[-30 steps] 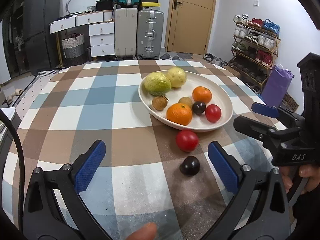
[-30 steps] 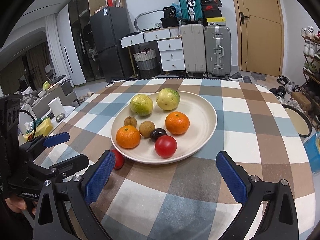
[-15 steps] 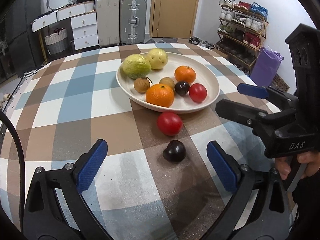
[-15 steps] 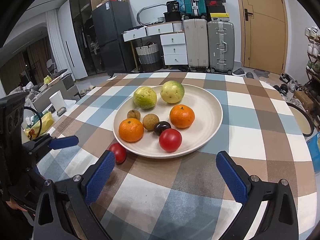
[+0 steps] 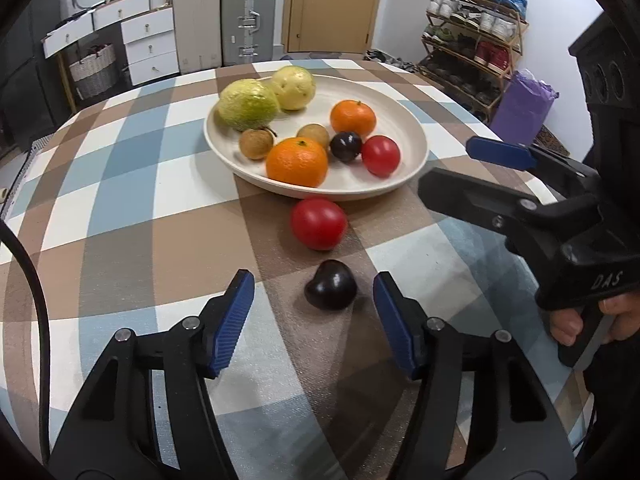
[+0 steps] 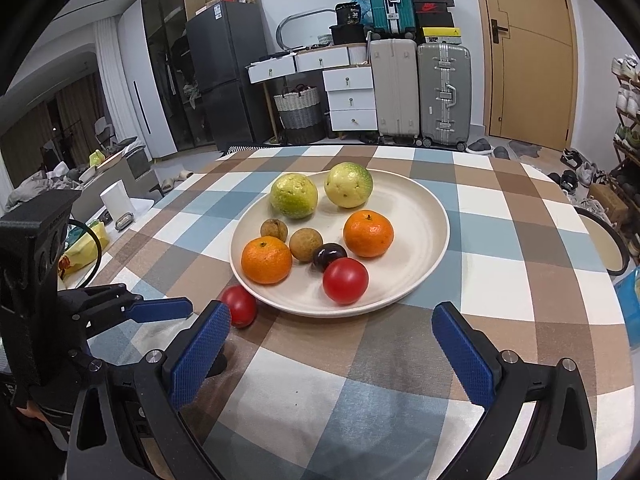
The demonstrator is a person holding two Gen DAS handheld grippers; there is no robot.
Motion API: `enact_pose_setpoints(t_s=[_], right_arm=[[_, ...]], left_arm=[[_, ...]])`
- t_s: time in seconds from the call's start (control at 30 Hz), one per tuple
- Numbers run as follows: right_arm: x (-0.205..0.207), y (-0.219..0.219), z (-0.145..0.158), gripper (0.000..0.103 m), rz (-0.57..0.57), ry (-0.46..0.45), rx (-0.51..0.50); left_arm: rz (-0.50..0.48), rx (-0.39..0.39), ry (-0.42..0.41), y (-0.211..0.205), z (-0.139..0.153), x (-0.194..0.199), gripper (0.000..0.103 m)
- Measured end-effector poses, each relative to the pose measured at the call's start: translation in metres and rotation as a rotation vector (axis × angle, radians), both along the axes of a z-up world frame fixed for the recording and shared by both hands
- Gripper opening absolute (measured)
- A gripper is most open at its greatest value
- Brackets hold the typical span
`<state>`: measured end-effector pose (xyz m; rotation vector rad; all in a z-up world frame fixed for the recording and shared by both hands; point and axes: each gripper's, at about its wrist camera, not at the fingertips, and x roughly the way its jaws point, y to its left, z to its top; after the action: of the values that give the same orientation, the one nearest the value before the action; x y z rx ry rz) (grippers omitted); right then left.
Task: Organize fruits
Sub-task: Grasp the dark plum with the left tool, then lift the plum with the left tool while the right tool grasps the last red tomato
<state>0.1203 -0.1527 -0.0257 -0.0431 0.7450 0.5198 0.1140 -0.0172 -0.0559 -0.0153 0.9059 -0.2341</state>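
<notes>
Taking the cream plate [image 5: 416, 148] as landmark. Left gripper [image 5: 314, 312] low over the checked tablecloth [image 5: 132, 216] in front of the plate, blue pads apart but just closing in, dark plum [image 5: 331, 290] lying between them, not touched yet. Red tomato [image 5: 318, 223] just in front of the plate rim, beyond the plum. Right gripper [image 6: 332, 350] further right, pads wide apart, holding nothing, pointing at the plate.
</notes>
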Motion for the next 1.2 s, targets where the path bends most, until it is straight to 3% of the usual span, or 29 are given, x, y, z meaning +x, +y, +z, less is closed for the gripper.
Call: enact_pose_setpoints(t_s=[0.17, 0.37, 0.63, 0.83, 1.2], right_arm=[[0.002, -0.002, -0.001, 0.103, -0.007, 0.009, 0.008], [0.001, -0.002, 0.0, 0.103, -0.006, 0.008, 0.006], [0.001, -0.002, 0.0, 0.103, -0.005, 0.008, 0.007], [0.001, -0.002, 0.0, 0.103, -0.006, 0.008, 0.005], [0.0, 0.009, -0.008, 0.101, 0.096, 0.107, 0.033]], left_arm=[[-0.016, 0.017, -0.001, -0.005, 0.0, -0.001, 0.051], [-0.046, 0.011, -0.005, -0.008, 0.001, -0.003, 0.024], [-0.027, -0.028, -0.025, 0.002, 0.005, -0.005, 0.023], [0.04, -0.049, -0.079, 0.02, 0.015, -0.009, 0.023], [0.121, -0.069, -0.164, 0.042, 0.031, -0.014, 0.023]])
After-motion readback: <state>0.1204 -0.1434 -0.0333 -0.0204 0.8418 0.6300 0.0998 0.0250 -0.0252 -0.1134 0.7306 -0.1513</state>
